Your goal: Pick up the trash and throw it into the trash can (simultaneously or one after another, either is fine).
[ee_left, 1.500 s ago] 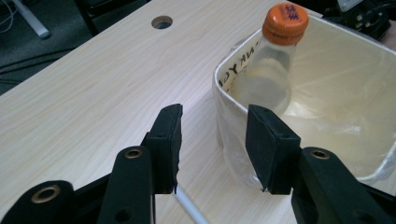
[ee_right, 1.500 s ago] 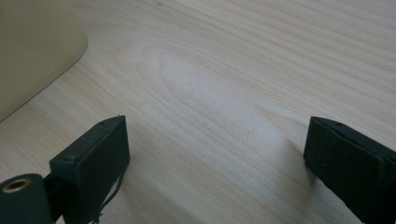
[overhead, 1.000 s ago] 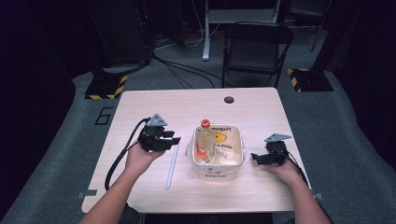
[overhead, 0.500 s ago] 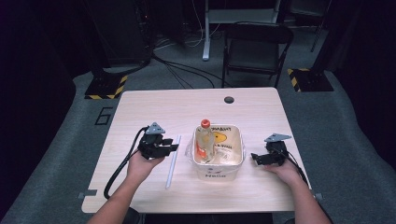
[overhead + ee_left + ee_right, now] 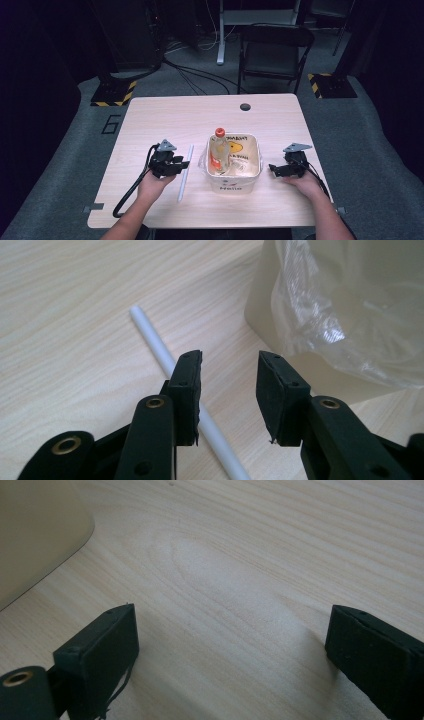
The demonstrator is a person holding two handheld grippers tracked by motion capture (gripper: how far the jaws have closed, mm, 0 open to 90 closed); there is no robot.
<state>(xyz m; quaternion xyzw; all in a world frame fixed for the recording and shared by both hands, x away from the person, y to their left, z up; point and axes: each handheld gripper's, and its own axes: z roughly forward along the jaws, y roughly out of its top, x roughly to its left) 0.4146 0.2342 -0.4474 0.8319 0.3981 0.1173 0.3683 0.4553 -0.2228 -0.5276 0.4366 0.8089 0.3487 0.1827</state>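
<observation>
High view, white tube (image 5: 184, 172) between left gripper (image 5: 181, 164), tub (image 5: 234, 187)

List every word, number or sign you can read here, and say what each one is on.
"6": painted on the grey floor left of the table.
"Hello", roughly: on the front of the cream tub, blurred.
Dark print on the tub's inner back wall: too blurred to read.
Bottle label: unreadable.

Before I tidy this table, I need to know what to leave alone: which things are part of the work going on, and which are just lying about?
In use:
left gripper, open over the white tube
white tub beside it, holding a bottle and clear plastic

Lying about:
folding chair behind the table
cables on the floor
</observation>
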